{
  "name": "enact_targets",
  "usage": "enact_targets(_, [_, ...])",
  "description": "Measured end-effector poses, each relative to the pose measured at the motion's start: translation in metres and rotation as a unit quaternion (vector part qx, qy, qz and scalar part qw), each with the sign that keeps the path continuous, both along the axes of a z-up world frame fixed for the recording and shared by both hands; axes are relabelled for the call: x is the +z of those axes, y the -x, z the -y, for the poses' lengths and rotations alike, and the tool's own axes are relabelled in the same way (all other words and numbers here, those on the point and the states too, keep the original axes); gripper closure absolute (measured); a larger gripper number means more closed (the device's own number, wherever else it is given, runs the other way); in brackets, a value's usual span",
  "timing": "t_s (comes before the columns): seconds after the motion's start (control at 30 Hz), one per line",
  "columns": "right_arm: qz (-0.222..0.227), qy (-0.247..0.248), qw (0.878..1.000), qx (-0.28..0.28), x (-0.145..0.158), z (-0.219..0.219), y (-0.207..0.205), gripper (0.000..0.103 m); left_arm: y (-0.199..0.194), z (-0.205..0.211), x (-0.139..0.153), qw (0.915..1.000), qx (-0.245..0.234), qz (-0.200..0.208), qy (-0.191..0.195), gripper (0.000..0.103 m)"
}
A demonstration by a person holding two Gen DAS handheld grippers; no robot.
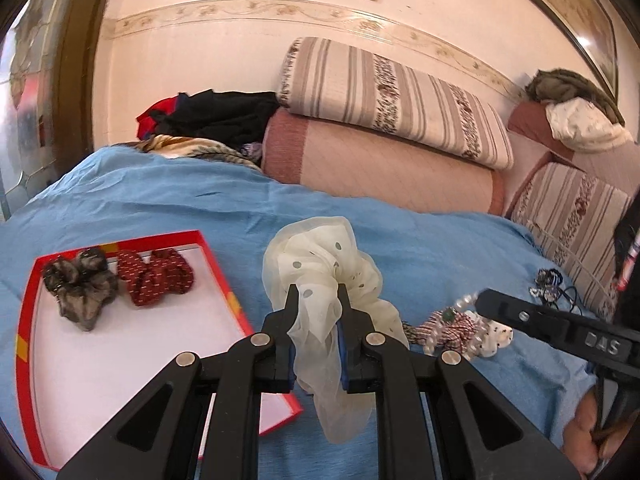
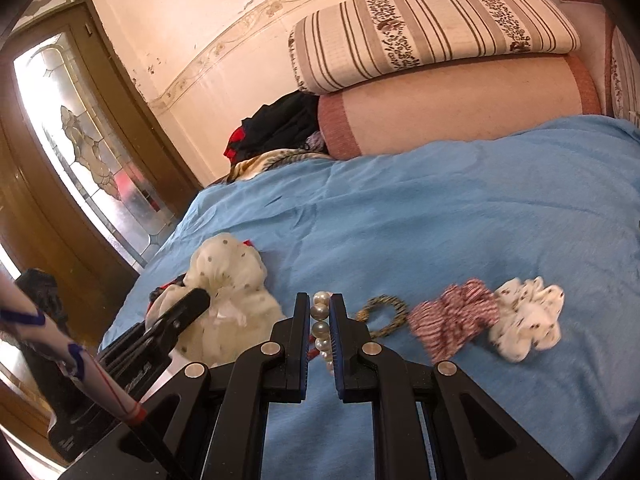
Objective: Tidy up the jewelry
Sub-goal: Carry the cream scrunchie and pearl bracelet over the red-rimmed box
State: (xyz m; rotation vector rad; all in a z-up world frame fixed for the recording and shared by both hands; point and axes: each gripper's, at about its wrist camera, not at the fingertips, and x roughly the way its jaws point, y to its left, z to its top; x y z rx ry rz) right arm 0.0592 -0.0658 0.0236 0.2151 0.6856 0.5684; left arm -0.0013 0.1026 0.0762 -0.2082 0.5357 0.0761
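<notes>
My left gripper (image 1: 316, 290) is shut on a cream sheer dotted scrunchie (image 1: 320, 264) and holds it above the blue sheet, just right of a red-rimmed white tray (image 1: 24, 320). The tray holds a grey-brown scrunchie (image 1: 80, 284) and a red patterned scrunchie (image 1: 156, 276). My right gripper (image 2: 320, 300) is shut on a pearl bracelet (image 2: 320, 320). To its right on the sheet lie a braided gold hair tie (image 2: 384, 314), a red-white striped scrunchie (image 2: 456, 320) and a white printed scrunchie (image 2: 528, 316). The cream scrunchie also shows in the right wrist view (image 2: 228, 280).
A blue sheet (image 2: 440, 208) covers the bed. Striped cushions (image 1: 392, 96) and a pink bolster (image 1: 380, 168) lie at the back by the wall. Dark clothes (image 1: 216, 116) are piled at the back left. Dark beaded jewelry (image 1: 548, 280) lies at the far right. A glass-panelled door (image 2: 80, 140) stands left.
</notes>
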Motion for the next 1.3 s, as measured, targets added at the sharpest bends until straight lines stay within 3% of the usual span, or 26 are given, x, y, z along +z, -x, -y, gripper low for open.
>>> enact_targets(0.63, [0.03,0.027,0.999,0.032,0.03,-0.046,0.049,0.093,0.038,-0.081,0.011,0.996,0.08,0.021,0.033,0.089])
enact_targets(1.3, [0.037,0.046,0.994,0.09,0.038,-0.101,0.056,0.093,0.065,-0.155,0.008,0.987,0.156,0.01,0.035,0.089])
